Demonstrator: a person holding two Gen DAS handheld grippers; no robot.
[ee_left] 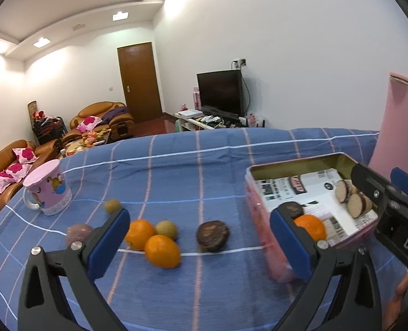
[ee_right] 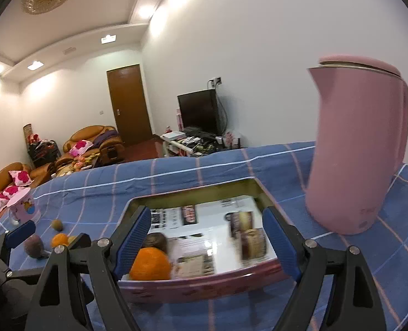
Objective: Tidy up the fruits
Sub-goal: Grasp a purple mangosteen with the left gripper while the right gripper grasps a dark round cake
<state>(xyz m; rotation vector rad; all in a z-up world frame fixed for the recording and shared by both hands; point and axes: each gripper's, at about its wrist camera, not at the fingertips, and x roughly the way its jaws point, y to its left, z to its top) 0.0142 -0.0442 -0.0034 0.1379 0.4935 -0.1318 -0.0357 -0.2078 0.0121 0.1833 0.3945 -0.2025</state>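
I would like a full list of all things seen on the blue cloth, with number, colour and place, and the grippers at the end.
checked blue cloth: one, blue with white and pink lines, covers the surface.
pink metal tin: one, open, lined with printed paper, right side.
oranges on the cloth: two, orange, left of the tin.
orange in the tin: one, near front corner.
small round yellow-green fruits: two, behind the oranges.
dark brown wrinkled fruit: one, on the cloth; another in the tin.
purple fruit: one, far left.
cut brown slices: blurred, inside the tin.
pink mug: one, left.
pink kettle: one, behind the tin.
left gripper: open.
right gripper: open, above the tin.
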